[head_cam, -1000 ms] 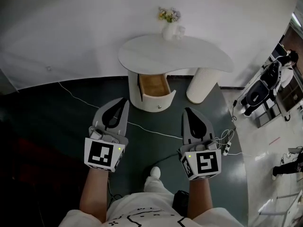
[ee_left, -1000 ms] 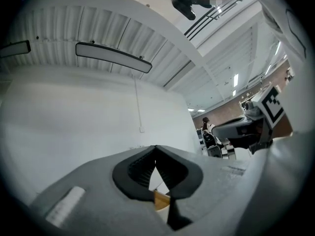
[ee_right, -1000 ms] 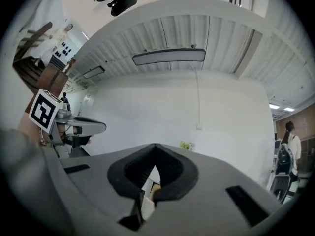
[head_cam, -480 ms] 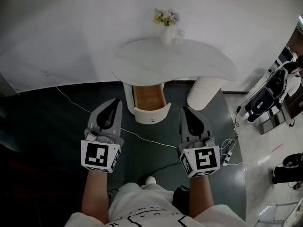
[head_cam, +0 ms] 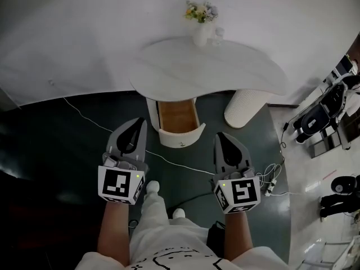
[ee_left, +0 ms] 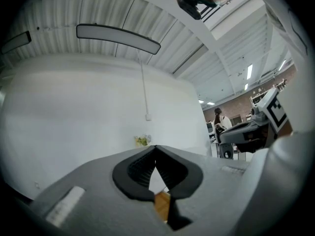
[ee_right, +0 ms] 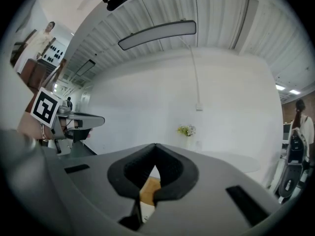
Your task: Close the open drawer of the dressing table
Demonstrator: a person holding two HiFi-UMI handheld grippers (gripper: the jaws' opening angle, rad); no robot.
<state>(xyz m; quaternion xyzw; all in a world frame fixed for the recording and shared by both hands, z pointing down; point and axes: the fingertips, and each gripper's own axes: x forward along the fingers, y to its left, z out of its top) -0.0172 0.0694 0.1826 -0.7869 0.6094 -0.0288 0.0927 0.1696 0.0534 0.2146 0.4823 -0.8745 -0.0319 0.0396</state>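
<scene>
From where I stand, the person holds both tools out in front at about the same height, side by side with a gap between them. The left gripper (head_cam: 136, 124) has its two fingers pressed together at the tips with nothing pinched between them. The right gripper (head_cam: 221, 136) is the same, tips touching and empty. In each gripper's own view, only a small diamond-shaped window shows behind the meeting tips.

The dressing table (head_cam: 208, 69) stands ahead against the pale wall. Its curved white top rests on a rounded cabinet and a ribbed pedestal (head_cam: 243, 107). A vase of flowers (head_cam: 201, 24) sits at the back edge of the top.

The drawer (head_cam: 178, 122) is pulled out of the cabinet toward the person, showing its wooden inside and a white curved front with a small knob. In the head view it lies in the gap between the two sets of fingertips, a little nearer the left one. Neither gripper touches it (both are clearly short of the front panel). A patch of the drawer's wood shows through the window behind each pair of tips.

A thin white cable (head_cam: 185, 163) trails over the dark floor between the drawer and the person's shoe (head_cam: 152, 189).
</scene>
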